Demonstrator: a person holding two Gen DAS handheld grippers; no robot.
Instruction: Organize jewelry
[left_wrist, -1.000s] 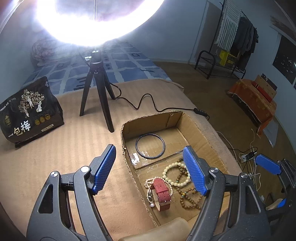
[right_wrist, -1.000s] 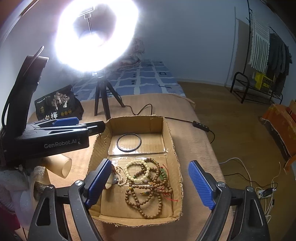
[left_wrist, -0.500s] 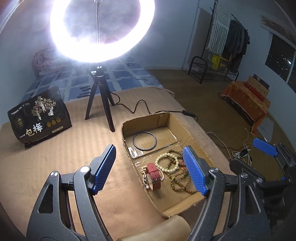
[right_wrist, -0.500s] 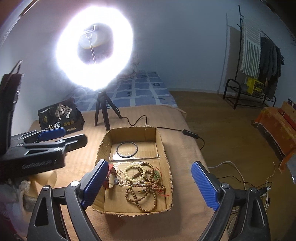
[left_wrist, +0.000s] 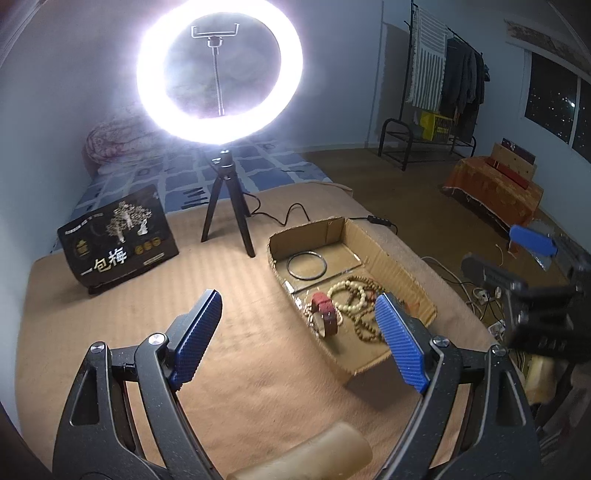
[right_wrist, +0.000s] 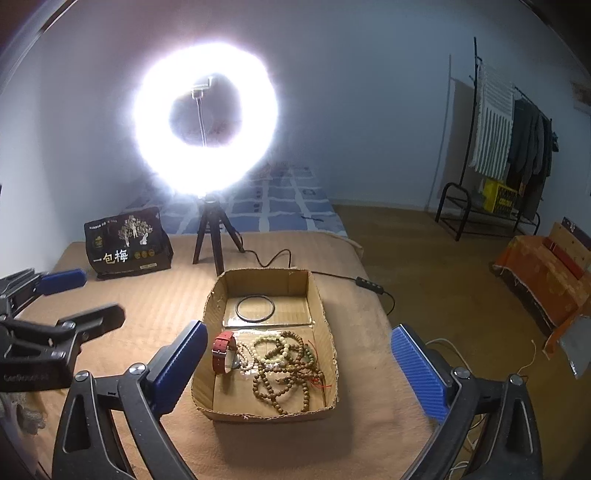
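An open cardboard box (right_wrist: 321, 306) (left_wrist: 402, 269) sits on the tan blanket. In it lie a black ring (right_wrist: 255, 308) (left_wrist: 307, 265), a red-strap watch (right_wrist: 223, 350) (left_wrist: 326, 316), pale bead bracelets (right_wrist: 273, 345) (left_wrist: 349, 295) and brown wooden bead strands (right_wrist: 284, 384) (left_wrist: 364, 326). My left gripper (left_wrist: 301, 338) is open and empty, raised in front of and left of the box. My right gripper (right_wrist: 299, 373) is open and empty, raised over the box's near end. Each gripper shows at the edge of the other's view.
A lit ring light on a black tripod (left_wrist: 225, 214) (right_wrist: 210, 236) stands behind the box, its cable (right_wrist: 365, 284) trailing right. A black printed bag (left_wrist: 118, 240) (right_wrist: 127, 243) stands at the back left. A beige roll (left_wrist: 306, 458) lies near my left gripper. The bed's edge drops off right.
Both grippers have pulled back and up from the box, so it looks smaller and farther. Both stay open and empty. The jewelry has not moved.
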